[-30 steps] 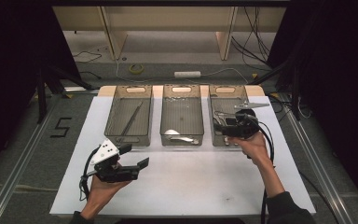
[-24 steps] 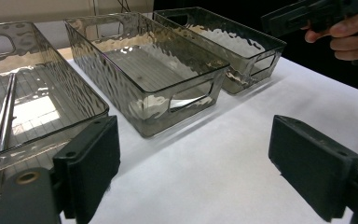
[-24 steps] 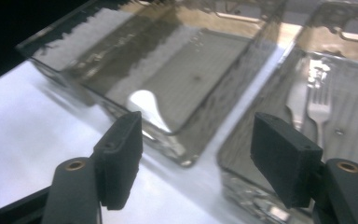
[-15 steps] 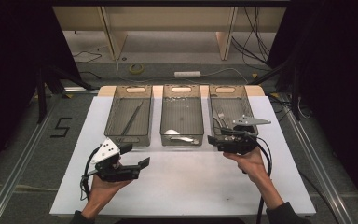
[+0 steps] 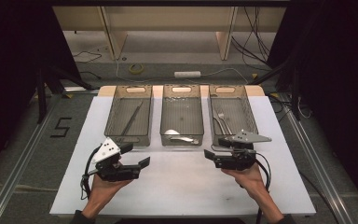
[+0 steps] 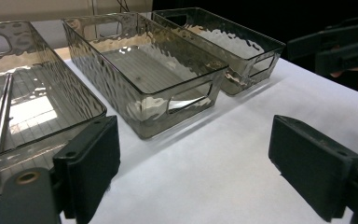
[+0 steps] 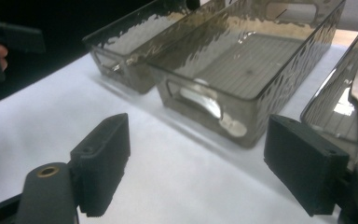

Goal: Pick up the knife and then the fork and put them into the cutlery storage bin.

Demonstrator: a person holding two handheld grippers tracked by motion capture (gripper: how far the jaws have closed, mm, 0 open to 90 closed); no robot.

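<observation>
Low in the high view, both grippers hover over the white desk [image 5: 182, 196], each released with nothing between its fingers. The right gripper [image 5: 213, 157], at lower right, has just been opening its fingers and sits just below the right bin [image 5: 251, 122], where the forks [image 5: 221, 122] lie. The left gripper [image 5: 137, 156] sits at lower left, below the left bin [image 5: 114, 122].
</observation>
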